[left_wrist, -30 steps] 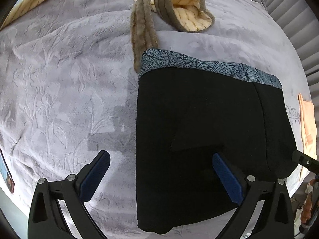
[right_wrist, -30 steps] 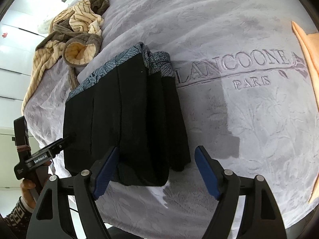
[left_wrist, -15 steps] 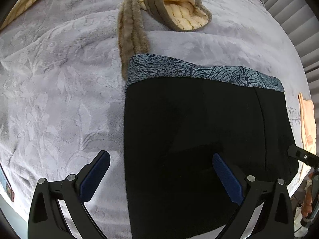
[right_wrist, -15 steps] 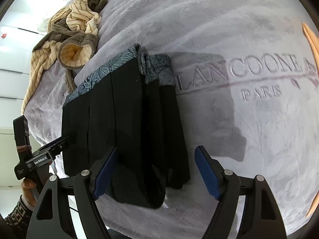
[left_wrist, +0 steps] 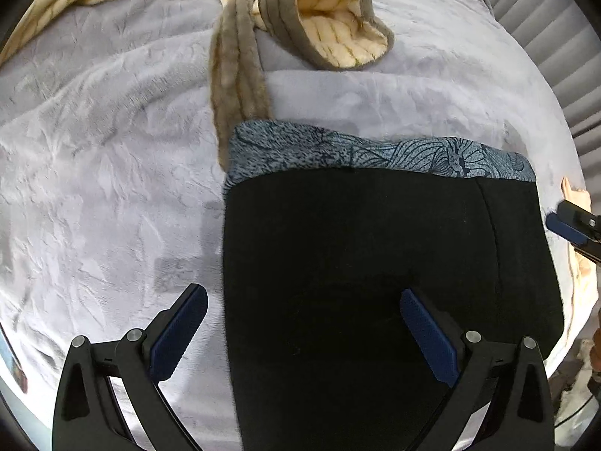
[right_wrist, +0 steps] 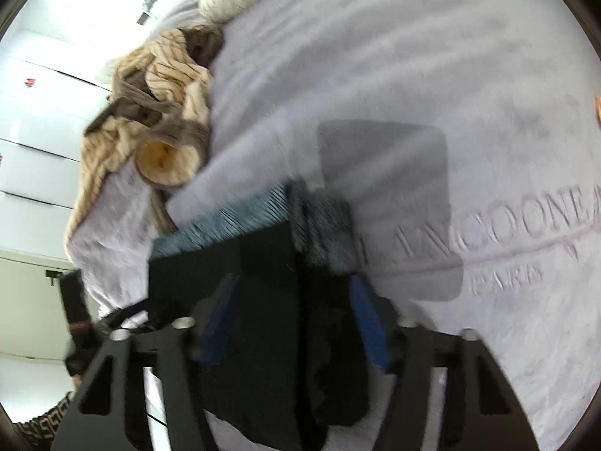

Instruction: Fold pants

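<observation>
Grey plush blanket (left_wrist: 112, 188) covers the bed, embossed lettering on it in the right wrist view, w/ a tan striped robe (left_wrist: 330, 34) heaped toward the far side.

Black pants (left_wrist: 375, 263) lie on the blanket in a compact rectangle, blue patterned waistband (left_wrist: 375, 150) along the far edge. In the right wrist view they show as stacked layers, several folded edges side by side, so most of the folding looks done already; prob. one more fold or a tidy-up left.

Left gripper (left_wrist: 300, 332) hovers over the pants' near-left part, jaws wide, one finger over bare blanket, the other over black fabric; nothing pinched.

Right gripper (right_wrist: 296, 323) is at the pants' near-right corner. Frame is blurred, but the stacked black layers sit between its blue pads (right_wrist: 370, 323) and the jaws are closing on them. Can't tell whether the pads press the cloth yet.

Left to do, by my read: finish that pinch, bring the left in on its side, then lift or turn the stack over. Risk: the loose layers slide apart if only the top ones get caught.
</observation>
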The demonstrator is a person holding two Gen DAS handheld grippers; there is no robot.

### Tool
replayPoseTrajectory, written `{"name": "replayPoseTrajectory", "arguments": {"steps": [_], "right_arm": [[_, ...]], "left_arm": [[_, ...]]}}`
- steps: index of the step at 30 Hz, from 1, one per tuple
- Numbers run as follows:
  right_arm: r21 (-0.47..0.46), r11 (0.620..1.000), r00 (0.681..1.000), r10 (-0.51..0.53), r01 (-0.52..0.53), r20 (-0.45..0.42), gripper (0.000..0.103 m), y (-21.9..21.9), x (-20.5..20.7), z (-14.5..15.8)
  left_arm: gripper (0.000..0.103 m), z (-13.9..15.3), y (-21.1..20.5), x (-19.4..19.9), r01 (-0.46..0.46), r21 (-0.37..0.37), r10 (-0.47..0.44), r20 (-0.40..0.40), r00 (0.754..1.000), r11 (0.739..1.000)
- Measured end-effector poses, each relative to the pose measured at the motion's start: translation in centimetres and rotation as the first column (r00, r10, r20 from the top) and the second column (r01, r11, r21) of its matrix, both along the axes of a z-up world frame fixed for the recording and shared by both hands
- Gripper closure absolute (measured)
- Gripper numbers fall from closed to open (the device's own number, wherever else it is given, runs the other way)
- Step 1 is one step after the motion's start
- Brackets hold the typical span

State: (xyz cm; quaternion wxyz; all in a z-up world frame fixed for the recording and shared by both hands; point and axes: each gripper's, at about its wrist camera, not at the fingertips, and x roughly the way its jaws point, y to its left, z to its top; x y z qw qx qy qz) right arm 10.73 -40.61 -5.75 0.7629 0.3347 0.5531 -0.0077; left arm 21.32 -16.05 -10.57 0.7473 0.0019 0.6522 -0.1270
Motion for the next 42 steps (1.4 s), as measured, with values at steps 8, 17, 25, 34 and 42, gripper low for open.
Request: {"name": "replayPoseTrajectory", "arguments": {"steps": [8, 17, 25, 34, 42], "right_arm": [[-0.037, 0.998, 0.998, 0.049, -0.051, -0.038, 0.084, 0.4, 2.7, -1.5], [-0.096, 0.992, 0.994, 0.072, -0.08, -0.083, 0.092, 0.4, 1.7, -2.3], [-0.084, 0.991, 0.991, 0.096, -0.104, -0.098, 0.092, 1.1, -0.3, -1.2], [0.078, 0.996, 0.995, 0.043, -0.036, -0.09, 0.031, -0.9, -4.0, -2.1], [0.244, 0.969, 0.992, 0.069, -0.041, -0.107, 0.031, -1.8, -4.1, -5.7]], "left_arm": [[0.0, -0.2, 0.1, -0.8, -0.004, 0.003, 0.003, 0.007, 1.0, 1.0], [0.0, -1.0, 1.8, -3.0, 0.004, -0.035, -0.004, -0.013, 1.0, 0.999], [0.0, -2.0, 3.3, -3.0, -0.005, -0.074, 0.002, -0.039, 0.999, 0.997], [0.0, -3.1, 4.9, -3.3, -0.033, -0.137, 0.022, -0.078, 0.997, 0.99], [0.0, -2.7, 4.5, -2.0, 0.051, -0.148, -0.061, -0.06, 0.996, 0.988]]}}
